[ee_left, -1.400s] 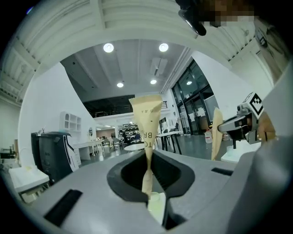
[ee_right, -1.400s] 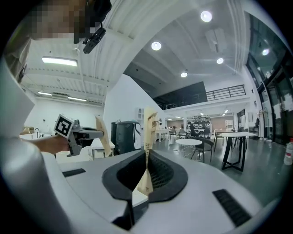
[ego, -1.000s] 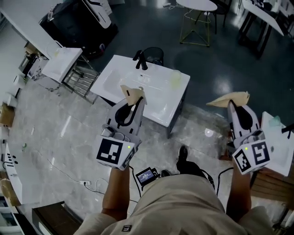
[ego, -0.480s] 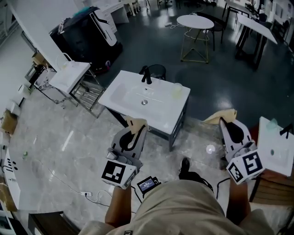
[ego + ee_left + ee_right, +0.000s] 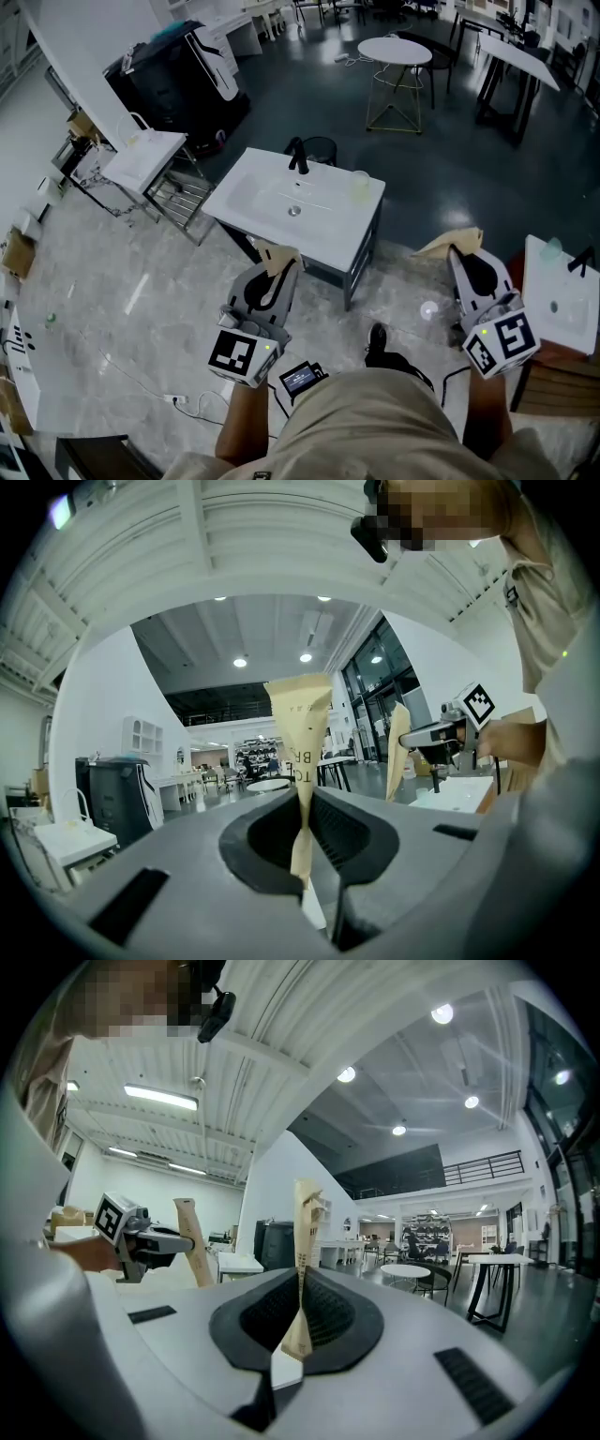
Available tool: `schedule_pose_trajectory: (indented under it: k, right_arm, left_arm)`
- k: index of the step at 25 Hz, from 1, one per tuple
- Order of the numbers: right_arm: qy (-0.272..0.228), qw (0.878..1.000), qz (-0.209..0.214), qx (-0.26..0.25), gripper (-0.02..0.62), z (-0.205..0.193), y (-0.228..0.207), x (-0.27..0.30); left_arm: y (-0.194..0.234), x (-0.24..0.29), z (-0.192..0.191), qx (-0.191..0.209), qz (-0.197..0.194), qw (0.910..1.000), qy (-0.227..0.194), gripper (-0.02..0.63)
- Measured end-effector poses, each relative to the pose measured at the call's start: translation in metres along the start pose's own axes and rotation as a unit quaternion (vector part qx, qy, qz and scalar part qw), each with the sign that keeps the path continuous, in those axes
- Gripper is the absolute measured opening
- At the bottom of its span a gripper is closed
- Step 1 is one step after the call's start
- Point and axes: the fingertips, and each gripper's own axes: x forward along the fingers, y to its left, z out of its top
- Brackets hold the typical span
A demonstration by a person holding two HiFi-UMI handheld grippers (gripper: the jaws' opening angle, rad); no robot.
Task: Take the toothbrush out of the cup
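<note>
Both grippers point level and stay well short of the washbasin — my guess is that's a carrying pose, not a reach. The left gripper is pinched tight on a tan paper strip, thin and creased, with print on it. The right gripper is clamped on a similar tan scrap. The cup — pale, see-through, plastic-looking — stands at the glossy white basin's back right corner, near the black tap. The toothbrush is too small to make out, so I can't tell if it's in there.

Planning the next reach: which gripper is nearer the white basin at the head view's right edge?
Right. The right gripper sits just left of that basin, close beside it; the left gripper is far off to its left, before the middle basin.
</note>
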Motion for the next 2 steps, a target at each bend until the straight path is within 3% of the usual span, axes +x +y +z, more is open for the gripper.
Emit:
schedule_pose_trajectory:
  k: [2]
  right_arm:
    - [0.0, 1.0, -0.001, 0.0, 0.011, -0.0002, 0.0034, -0.0047]
  left_arm:
    - [-0.0023, -0.0046, -0.0015, -0.001, -0.001, 1.0, -0.001, 0.035]
